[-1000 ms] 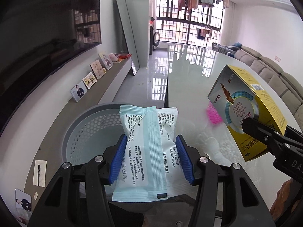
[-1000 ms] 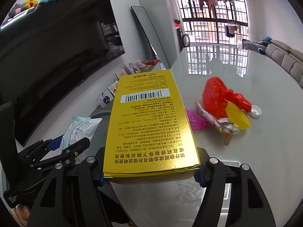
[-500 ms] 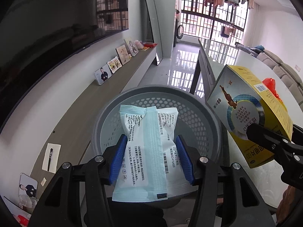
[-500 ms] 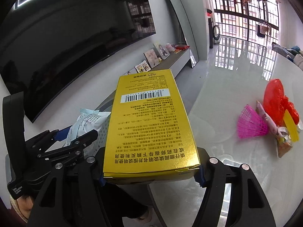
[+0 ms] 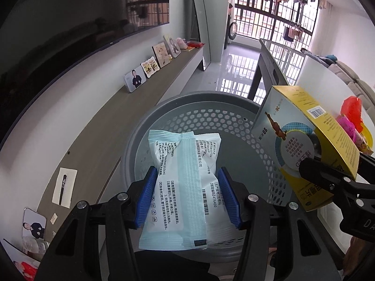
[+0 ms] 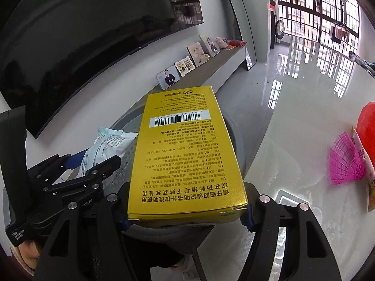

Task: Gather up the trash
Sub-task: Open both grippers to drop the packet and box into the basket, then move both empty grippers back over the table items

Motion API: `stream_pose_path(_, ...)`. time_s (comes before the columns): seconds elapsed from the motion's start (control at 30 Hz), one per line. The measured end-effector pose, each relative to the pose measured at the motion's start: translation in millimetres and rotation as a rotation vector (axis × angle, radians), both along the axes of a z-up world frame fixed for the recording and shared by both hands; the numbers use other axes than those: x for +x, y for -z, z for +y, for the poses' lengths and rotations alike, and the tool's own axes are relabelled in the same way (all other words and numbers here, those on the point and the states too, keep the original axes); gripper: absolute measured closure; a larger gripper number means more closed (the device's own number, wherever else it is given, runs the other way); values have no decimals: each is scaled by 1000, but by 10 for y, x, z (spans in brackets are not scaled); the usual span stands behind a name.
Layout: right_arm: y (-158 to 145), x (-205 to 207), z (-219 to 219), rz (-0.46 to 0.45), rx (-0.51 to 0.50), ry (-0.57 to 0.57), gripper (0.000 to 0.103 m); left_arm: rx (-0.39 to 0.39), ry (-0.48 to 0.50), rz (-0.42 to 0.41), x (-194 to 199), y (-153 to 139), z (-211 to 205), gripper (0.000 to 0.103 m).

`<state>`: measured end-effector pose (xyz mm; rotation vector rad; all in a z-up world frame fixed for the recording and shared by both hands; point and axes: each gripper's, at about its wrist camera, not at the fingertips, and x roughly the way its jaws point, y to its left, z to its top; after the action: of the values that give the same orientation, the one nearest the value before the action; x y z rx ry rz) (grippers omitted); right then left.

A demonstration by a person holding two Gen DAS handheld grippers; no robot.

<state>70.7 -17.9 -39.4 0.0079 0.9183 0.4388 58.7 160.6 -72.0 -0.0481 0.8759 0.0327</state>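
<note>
Left gripper [image 5: 187, 196] jaws clamped on pale blue plastic packet [image 5: 182, 187], long axis forward, directly above grey perforated plastic basket [image 5: 234, 121]; right gripper [image 6: 187, 213] jaws clamped on yellow cardboard box [image 6: 185, 149], over basket rim.

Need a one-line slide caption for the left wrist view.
Left claw holds a pale blue packet over the grey perforated bin; yellow box alongside.
</note>
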Motion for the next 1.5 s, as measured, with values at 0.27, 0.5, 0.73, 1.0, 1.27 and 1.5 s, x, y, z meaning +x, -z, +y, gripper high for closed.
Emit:
stream_pose_path(0.27, -40, -41, 55, -11, -4, -3, 38, -10, -19, 5, -30, -5, 6, 39)
stream_pose_path(0.5, -35, -76, 34, -13, -1, 10, 38, -22, -42, 7, -77, -17, 39, 38)
stream_pose_path(0.73, -68, -131, -21, -18, 11, 19, 38, -12, -55, 8, -121, -40, 62, 37)
stream_pose_path(1.0, -101, -189, -76, -26, 17, 22, 38, 0, -69, -3, -195, -124, 39, 36)
stream_pose_path(1.27, -187, -260, -180, -40, 32, 37, 38, 25, -72, -39, -299, -295, -34, 27)
stream_pose_path(1.5, -280, -374, -356, -64, 31, 70, 38, 29, -52, -68, -377, -453, -189, 19)
